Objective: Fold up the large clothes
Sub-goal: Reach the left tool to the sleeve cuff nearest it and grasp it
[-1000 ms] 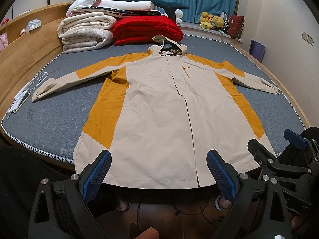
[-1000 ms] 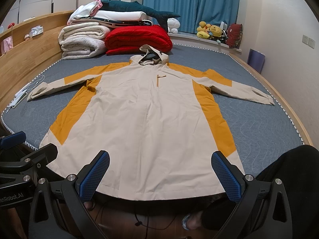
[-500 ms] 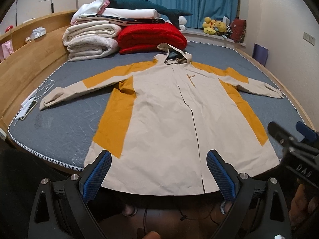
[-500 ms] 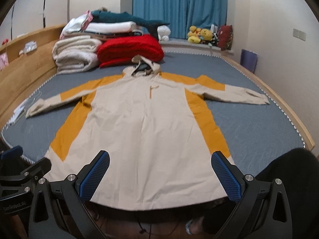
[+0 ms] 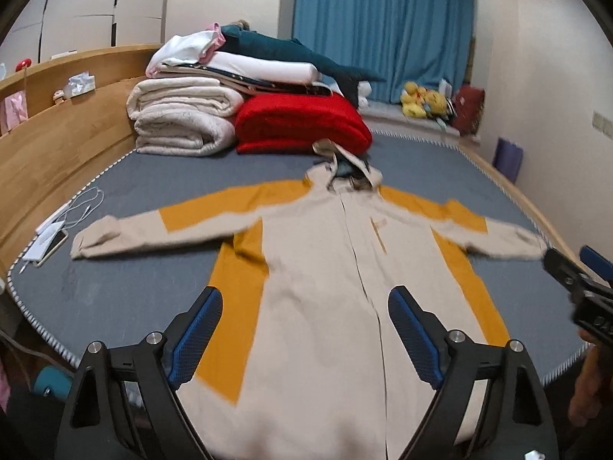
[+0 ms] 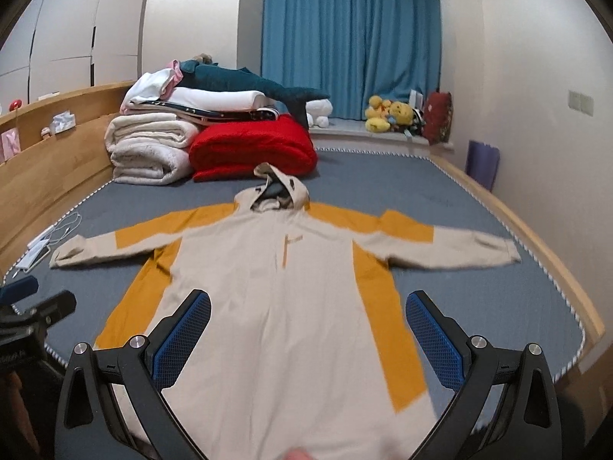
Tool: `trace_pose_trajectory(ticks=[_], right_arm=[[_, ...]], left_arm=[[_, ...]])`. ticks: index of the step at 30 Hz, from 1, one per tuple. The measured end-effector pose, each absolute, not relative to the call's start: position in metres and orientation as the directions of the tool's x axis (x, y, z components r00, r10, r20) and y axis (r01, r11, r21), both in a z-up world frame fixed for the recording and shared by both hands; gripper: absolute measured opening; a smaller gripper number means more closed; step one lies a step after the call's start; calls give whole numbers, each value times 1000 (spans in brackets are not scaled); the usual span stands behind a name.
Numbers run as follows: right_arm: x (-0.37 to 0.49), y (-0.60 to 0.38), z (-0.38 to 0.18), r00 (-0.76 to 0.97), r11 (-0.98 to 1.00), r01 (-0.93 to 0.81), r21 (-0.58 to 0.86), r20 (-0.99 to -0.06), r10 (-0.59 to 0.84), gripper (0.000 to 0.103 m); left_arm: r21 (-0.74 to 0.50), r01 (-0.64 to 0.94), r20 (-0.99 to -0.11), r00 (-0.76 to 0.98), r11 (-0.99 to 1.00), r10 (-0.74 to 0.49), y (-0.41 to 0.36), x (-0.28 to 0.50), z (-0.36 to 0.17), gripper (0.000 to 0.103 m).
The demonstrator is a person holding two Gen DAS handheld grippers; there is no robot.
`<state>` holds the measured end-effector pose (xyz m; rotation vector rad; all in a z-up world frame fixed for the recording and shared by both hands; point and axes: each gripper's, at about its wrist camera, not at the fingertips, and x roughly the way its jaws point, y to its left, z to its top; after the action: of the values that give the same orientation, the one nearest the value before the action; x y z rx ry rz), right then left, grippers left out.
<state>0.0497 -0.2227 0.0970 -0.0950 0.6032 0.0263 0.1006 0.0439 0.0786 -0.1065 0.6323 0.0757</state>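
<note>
Beige-and-mustard hooded jacket (image 5: 325, 268) is framed between both grippers, neither clamped on anything: the left gripper (image 5: 304, 335), its jaws closing on air, and the right gripper (image 6: 306, 335), spread wide, are held above the hem. Outward, the jacket's long axis runs away across the grey quilted mattress (image 5: 126, 291), sleeves spread sideways; each sleeve is judged nearer its own-side gripper.
</note>
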Motion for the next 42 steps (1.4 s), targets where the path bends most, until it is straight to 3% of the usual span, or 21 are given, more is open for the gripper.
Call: trace_pose_trajectory(ticks=[4,9,14,16,20,23,30,37,42], right_arm=[[106,-220,115,842,995,-78,-57,-539,35,101],[176,-208,132,875,992,-101,-75,-482,53,101],[247,-193,137,897,988,-122,-95,-437,69,101],[271,-188,129,896,984,-130,-121,-438,65,101],[305,-190,92,873,979,-157,-127,-482,78,101],[330,-195,63,801,982,-172,-75,-591,95,101],[364,-197,36,750,980,-172,-95,-658,68,101],[380,-194,8,706,980,-171,-105,-707,48,101],[388,-187,4,689,980,-174,-93,-723,54,101]], left_arm=[[-55,-150,-586,806,987,90,86,175,82,87],[-39,-256,-657,735,966,168,162,272,54,86],[11,-333,-750,621,943,228,234,324,0,64],[22,-352,-766,596,936,242,255,333,-14,62],[10,-445,-807,526,896,270,322,343,-48,61],[-85,-548,-844,484,832,233,377,340,-68,61],[-172,-714,-894,403,678,197,472,315,-115,60],[-183,-782,-920,350,596,176,508,298,-140,60],[-280,-828,-915,383,486,124,539,285,-152,61]])
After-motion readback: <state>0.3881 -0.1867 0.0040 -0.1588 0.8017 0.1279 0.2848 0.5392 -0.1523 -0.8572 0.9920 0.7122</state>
